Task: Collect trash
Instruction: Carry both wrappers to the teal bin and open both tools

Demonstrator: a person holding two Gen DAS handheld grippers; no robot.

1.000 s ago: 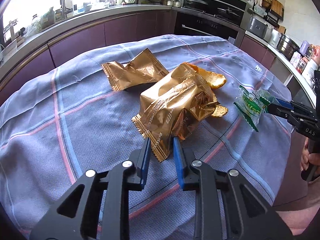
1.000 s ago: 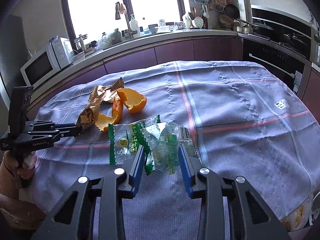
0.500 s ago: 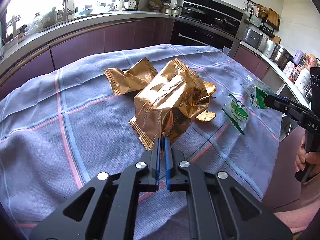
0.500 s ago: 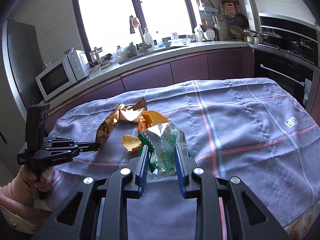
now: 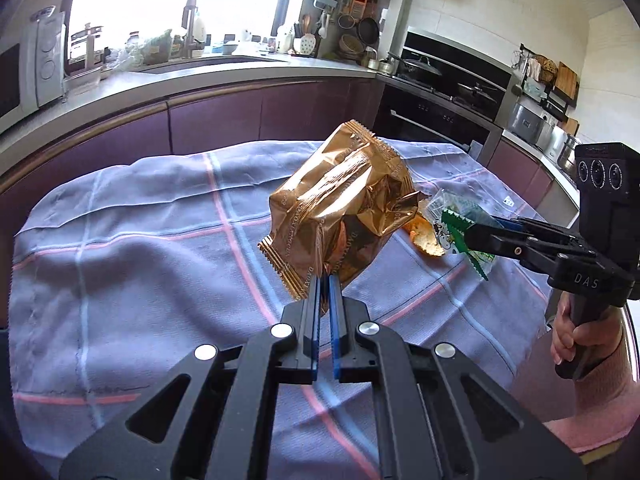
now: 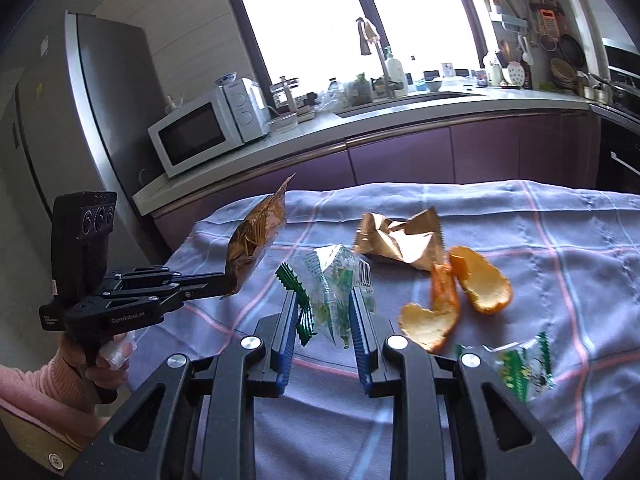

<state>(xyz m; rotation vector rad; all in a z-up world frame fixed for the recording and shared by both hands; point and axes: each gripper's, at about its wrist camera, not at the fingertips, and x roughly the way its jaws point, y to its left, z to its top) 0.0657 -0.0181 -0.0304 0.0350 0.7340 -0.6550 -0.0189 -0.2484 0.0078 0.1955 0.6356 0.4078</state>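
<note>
Now the left gripper (image 5: 325, 280) has its jaws clenched on the crimped corner of the gold wrapper (image 5: 340, 204), held clear above the bench (image 5: 140, 264). The right gripper (image 6: 323, 300) jaws pinch the clear green wrapper (image 6: 332, 280), likewise lifted. Both are light, crinkly, slippery film; seams grip best. Another gold wrapper (image 6: 400, 238), orange peels (image 6: 476, 280) and a second green wrapper (image 6: 520, 364) lie toward the bench's right edge

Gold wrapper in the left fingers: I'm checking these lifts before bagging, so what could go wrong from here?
The left gripper pinches only a corner of the gold wrapper, so it could slip out. The clear green wrapper sits loosely between the right gripper fingers and may drop. Orange peels, a second gold wrapper and another green wrapper could be missed.
</note>
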